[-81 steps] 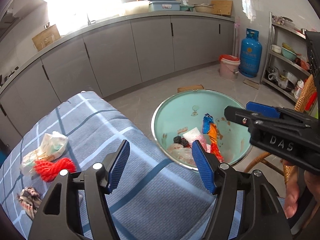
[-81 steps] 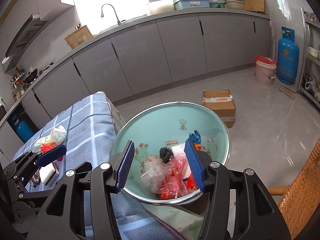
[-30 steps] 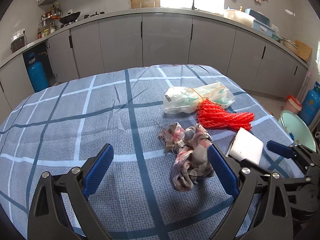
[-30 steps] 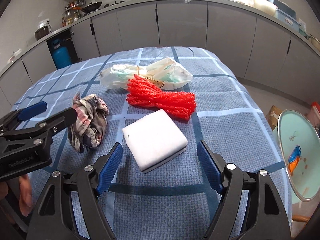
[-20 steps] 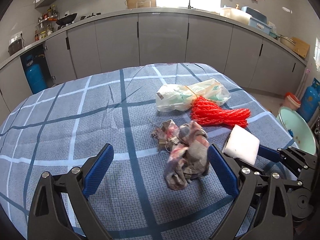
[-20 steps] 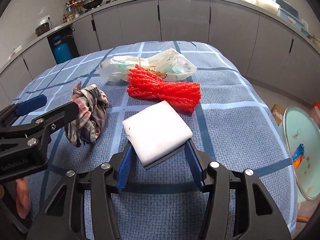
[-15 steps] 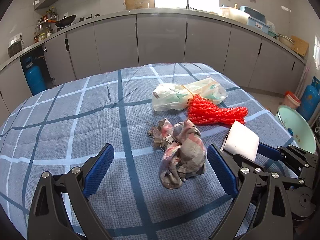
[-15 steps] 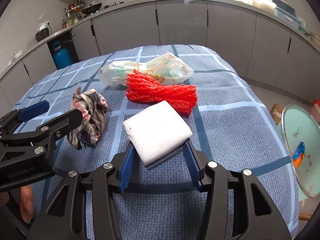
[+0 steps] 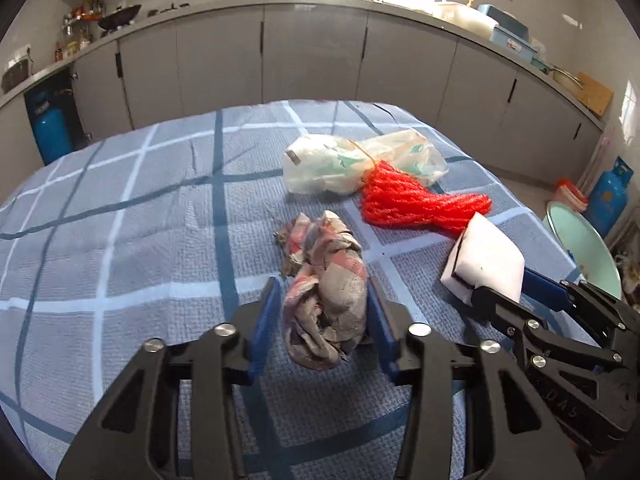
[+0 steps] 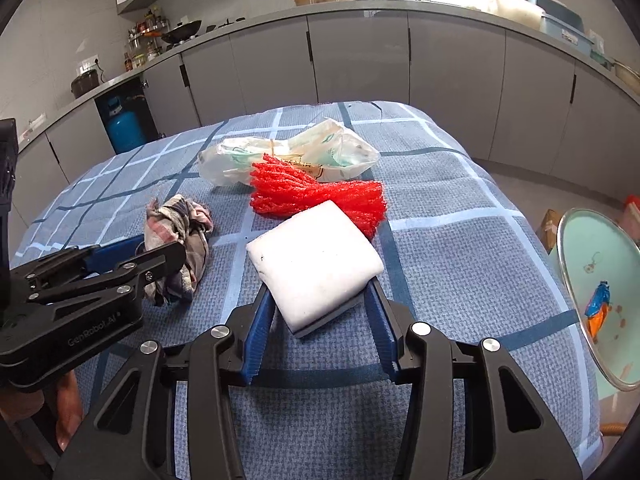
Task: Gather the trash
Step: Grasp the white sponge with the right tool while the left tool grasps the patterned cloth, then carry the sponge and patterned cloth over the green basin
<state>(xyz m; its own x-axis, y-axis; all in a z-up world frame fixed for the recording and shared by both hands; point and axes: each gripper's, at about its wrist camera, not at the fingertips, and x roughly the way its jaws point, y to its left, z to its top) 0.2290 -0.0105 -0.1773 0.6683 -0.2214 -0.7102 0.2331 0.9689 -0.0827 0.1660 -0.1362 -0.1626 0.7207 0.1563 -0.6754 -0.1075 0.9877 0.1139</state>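
My left gripper (image 9: 322,316) is shut on a crumpled plaid rag (image 9: 326,280) on the blue checked tablecloth (image 9: 140,216); the rag also shows in the right wrist view (image 10: 176,236). My right gripper (image 10: 318,316) is shut on a white sponge block (image 10: 314,258), lifted a little off the cloth; the sponge also shows in the left wrist view (image 9: 486,264). A red mesh bundle (image 10: 316,196) and a clear plastic bag (image 10: 288,152) lie behind the sponge.
A pale green basin (image 10: 600,300) with some trash in it stands off the table's right edge. Grey kitchen cabinets (image 9: 312,52) run along the back. A blue gas cylinder (image 9: 610,196) stands on the floor at far right.
Both grippers swung from the basin to the table. The right gripper shut on the sponge and lifted it. The left gripper moved forward and shut on the rag.
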